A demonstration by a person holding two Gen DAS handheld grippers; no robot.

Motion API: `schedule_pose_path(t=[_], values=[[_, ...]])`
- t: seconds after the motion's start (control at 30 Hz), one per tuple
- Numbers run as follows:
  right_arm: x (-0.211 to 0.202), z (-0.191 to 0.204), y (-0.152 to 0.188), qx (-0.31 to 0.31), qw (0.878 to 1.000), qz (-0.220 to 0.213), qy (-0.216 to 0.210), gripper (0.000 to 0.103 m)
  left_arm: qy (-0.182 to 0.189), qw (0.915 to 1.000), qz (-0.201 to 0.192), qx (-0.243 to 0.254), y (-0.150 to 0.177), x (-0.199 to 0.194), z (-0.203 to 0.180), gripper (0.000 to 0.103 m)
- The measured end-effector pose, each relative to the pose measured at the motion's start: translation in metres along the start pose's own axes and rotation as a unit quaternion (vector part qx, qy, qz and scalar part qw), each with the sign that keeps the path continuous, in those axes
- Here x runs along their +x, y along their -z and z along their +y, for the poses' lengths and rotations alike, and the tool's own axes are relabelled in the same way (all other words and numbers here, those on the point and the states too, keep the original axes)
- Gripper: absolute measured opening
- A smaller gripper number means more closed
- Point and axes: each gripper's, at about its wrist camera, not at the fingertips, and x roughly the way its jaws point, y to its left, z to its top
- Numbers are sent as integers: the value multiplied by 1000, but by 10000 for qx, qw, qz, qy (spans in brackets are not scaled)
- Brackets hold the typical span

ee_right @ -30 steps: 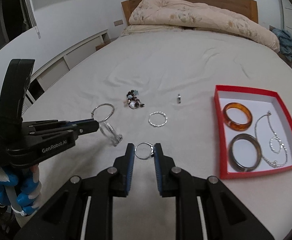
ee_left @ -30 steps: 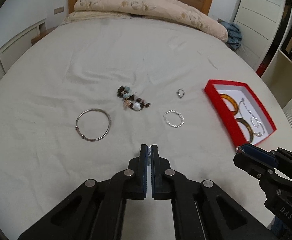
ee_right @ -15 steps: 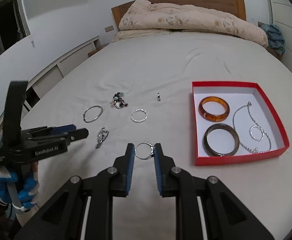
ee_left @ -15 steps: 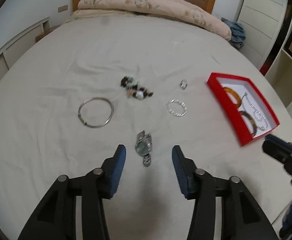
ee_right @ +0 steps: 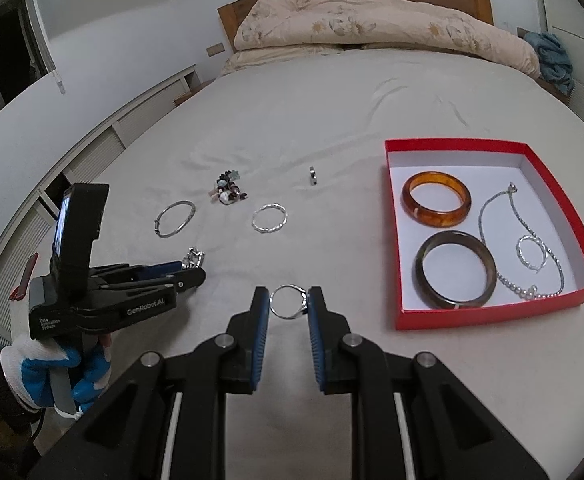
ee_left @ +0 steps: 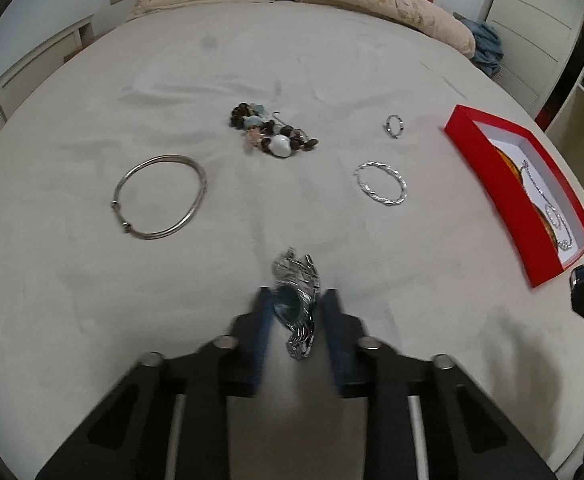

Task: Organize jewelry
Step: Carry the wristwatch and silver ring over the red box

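Right hand-held gripper (ee_right: pixel 289 303): pads pinching a silver ring (ee_right: pixel 288 301), held above the bed sheet (ee_right: pixel 332 112). Red box (ee_right: pixel 492 312) sits at its 2 o'clock, well apart.

Left hand-held gripper (ee_left: pixel 295 307): fingers spread either side of a silver wristwatch (ee_left: pixel 295 300) that lies on the sheet. View is motion-blurred, so I can't tell if the pads are touching the case yet. No grip that I can confirm.

Box contents so far: amber bangle (ee_right: pixel 436 199), dark bangle (ee_right: pixel 455 269), silver chain necklace (ee_right: pixel 532 248), small twisted ring (ee_right: pixel 531 253).

Loose on the sheet, left wrist view:
- thin silver bangle (ee_left: pixel 160 197) at 10 o'clock of the watch
- beaded bracelet (ee_left: pixel 270 133) at 12
- twisted silver bracelet (ee_left: pixel 381 183) at 1
- small band ring (ee_left: pixel 394 125) beyond that, also about 1

Step in hand, my read: two parallel pick-and-place legs. Right is on the carry leg with the ring, left is at the grasp on the watch.

Next move needs:
- right: swing toward 2 o'clock, clear the box's near wall, release over bare white floor, e.g. the lower right corner, away from the chain
- left: close across the watch case, not the loose strap links, which will likely flop and slip

Roughly halfway, judging by what's boxed versus loose.
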Motion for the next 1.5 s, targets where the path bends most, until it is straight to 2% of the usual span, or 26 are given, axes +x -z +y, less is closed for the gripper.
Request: schedule_pose_path(t=[0.27,0.43,0.7,0.8,0.97,1.13,1.3,1.5], values=[[-8,-5,1,41,10000,-66,31,18,103,9999,-104,-37,-3,-15,-1,15],[-24,-15,-6,47,9997,-206,121,18,386,9988,-310,68,-16,-35,-16,15],[-46,-78,-26,230,9967,-372,677,18,1119,9912,-553,446,-51,-53,-83,15],[-44,-108,-29,283,9948,-252,945,18,1347,9873,-526,657,-62,-45,-116,15],[-27,-148,-29,381,9925,63,1158,18,1591,9811,-317,1057,-65,-22,-169,15],[-4,-171,-29,358,9913,502,1166,18,1515,9787,60,1387,-65,10,-208,15],[10,-180,-26,196,9896,810,1169,18,1250,9779,450,1613,-55,37,-220,15],[14,-181,-24,-97,9866,1035,1259,20,1031,9780,478,1748,-48,45,-220,17]])
